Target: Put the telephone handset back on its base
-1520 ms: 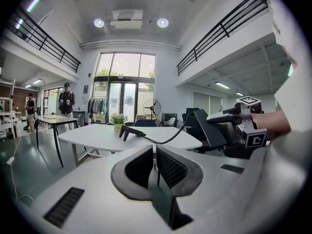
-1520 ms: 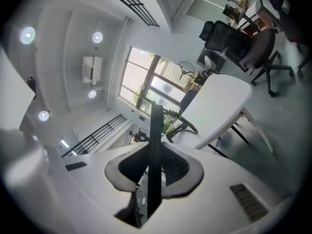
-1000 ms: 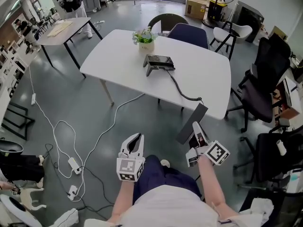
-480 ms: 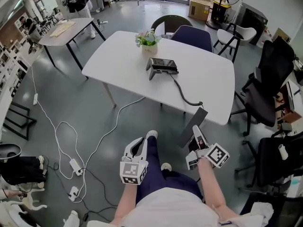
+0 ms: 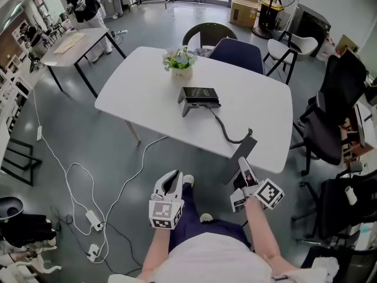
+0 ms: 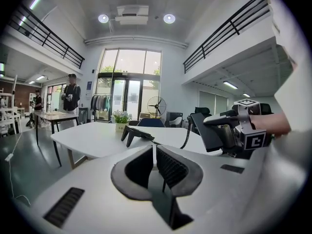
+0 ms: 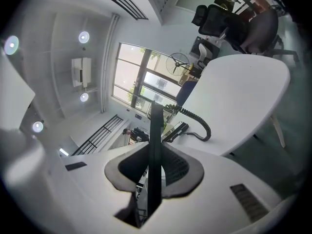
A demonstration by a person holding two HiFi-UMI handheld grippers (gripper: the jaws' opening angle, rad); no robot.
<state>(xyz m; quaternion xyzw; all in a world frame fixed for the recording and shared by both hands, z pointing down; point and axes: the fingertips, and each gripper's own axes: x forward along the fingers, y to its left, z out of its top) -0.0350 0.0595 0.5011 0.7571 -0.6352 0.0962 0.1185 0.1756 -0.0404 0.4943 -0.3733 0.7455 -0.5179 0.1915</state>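
Right gripper (image 7: 155,162) is clamped narrow on the telephone handset (image 7: 156,126), pads on both flat faces, handset standing edge-on between them. Handset sits just off the near edge of the white table (image 5: 141,81). Coiled cord (image 5: 227,131) runs across the table to the phone base (image 5: 199,94), mid-table. Left gripper (image 6: 154,155): fingers together, empty, well short of the table.
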